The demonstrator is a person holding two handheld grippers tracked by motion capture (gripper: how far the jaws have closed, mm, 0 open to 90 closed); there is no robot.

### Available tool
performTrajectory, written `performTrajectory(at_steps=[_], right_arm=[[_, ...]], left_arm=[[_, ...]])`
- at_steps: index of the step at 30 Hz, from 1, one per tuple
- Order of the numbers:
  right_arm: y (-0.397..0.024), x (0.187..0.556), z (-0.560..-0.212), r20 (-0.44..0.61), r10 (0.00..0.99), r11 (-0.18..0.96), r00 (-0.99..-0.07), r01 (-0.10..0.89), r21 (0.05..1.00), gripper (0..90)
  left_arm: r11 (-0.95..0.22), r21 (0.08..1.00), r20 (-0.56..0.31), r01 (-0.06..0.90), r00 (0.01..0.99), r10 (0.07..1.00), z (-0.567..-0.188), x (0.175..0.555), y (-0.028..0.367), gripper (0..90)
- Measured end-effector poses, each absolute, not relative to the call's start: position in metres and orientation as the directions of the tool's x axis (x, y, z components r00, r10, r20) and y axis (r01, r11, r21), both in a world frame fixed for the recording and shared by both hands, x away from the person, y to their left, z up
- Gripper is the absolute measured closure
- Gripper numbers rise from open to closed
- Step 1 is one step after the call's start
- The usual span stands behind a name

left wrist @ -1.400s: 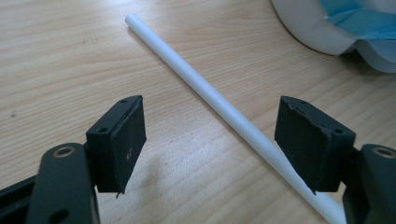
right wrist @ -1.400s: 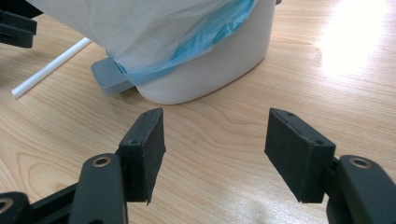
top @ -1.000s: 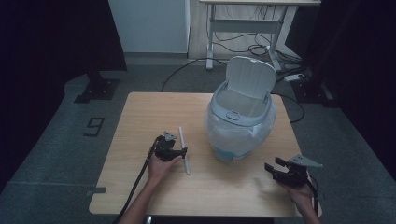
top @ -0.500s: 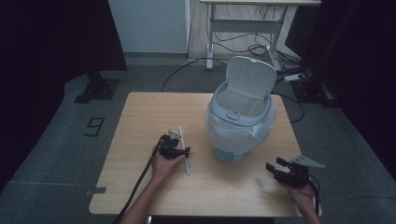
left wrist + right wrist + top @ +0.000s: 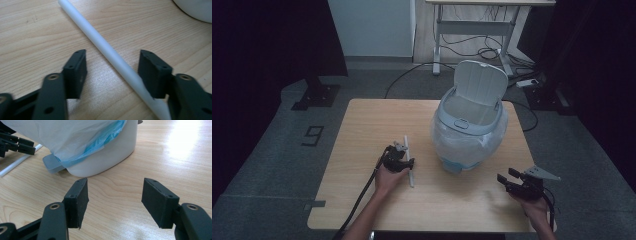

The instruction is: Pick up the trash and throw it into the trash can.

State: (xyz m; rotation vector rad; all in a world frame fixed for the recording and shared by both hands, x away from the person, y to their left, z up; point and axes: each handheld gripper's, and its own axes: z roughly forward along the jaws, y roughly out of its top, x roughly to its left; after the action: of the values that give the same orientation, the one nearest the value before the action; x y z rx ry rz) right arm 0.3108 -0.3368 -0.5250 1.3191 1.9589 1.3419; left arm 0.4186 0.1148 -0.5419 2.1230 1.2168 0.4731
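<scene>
A thin white tube [image 5: 409,161] lies on the wooden table [image 5: 362,125], left of a pale blue and white bin [image 5: 469,135]. My left gripper [image 5: 399,159] hovers low over the tube. In the left gripper view the tube [image 5: 97,40] runs slantwise between the jaws of the left gripper [image 5: 113,58]. These jaws have just been closing; the right pad is at the tube and the left pad stands clear. My right gripper [image 5: 510,180] rests near the table's front right corner. In its own view the right gripper [image 5: 115,200] is open with nothing between its jaws.
The bin's lid [image 5: 478,85] stands raised, and a clear and blue plastic liner [image 5: 82,137] hangs over the rim. A grey pedal [image 5: 52,163] sticks out at the bin's base. A cable [image 5: 364,192] trails from the left gripper off the front edge.
The left gripper has shifted slightly toward the tube and now straddles it. The right hand and its gripper have stayed put.
</scene>
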Motion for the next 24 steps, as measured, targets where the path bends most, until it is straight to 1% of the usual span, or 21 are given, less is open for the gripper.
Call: performTrajectory(at_steps=[2, 4, 10, 12, 13, 14, 17, 24], right_arm=[[-0.337, 0.311, -0.525, 0.164, 0.874, 0.078, -0.458, 0.466, 0.881, 37.5], [-0.337, 0.311, -0.525, 0.164, 0.873, 0.079, -0.459, 0.465, 0.882, 37.6], [-0.338, 0.310, -0.525, 0.162, 0.874, 0.079, -0.459, 0.462, 0.883, 37.6], [-0.338, 0.310, -0.525, 0.160, 0.875, 0.081, -0.457, 0.463, 0.883, 37.6], [-0.338, 0.310, -0.525, 0.160, 0.875, 0.081, -0.457, 0.463, 0.883, 37.6], [-0.338, 0.311, -0.525, 0.159, 0.876, 0.080, -0.455, 0.463, 0.882, 37.6], [-0.337, 0.311, -0.525, 0.159, 0.877, 0.080, -0.454, 0.465, 0.882, 37.6], [-0.337, 0.311, -0.526, 0.153, 0.879, 0.086, -0.452, 0.466, 0.881, 37.6]], left_arm=[[-0.369, 0.681, -0.007, 0.633, 0.509, 0.861, -0.541, 0.417, 0.115, 46.3], [-0.373, 0.681, -0.008, 0.631, 0.516, 0.857, -0.541, 0.416, 0.115, 52.4], [-0.373, 0.682, -0.012, 0.629, 0.521, 0.854, -0.540, 0.414, 0.120, 65.5], [-0.365, 0.687, -0.019, 0.629, 0.517, 0.856, -0.541, 0.414, 0.122, 72.2], [-0.362, 0.687, -0.024, 0.630, 0.518, 0.855, -0.541, 0.414, 0.123, 72.2], [-0.354, 0.690, -0.033, 0.631, 0.516, 0.856, -0.541, 0.414, 0.124, 76.1], [-0.336, 0.693, -0.060, 0.637, 0.516, 0.854, -0.542, 0.415, 0.129, 78.7], [-0.311, 0.698, -0.100, 0.645, 0.518, 0.850, -0.542, 0.416, 0.134, 79.7]])
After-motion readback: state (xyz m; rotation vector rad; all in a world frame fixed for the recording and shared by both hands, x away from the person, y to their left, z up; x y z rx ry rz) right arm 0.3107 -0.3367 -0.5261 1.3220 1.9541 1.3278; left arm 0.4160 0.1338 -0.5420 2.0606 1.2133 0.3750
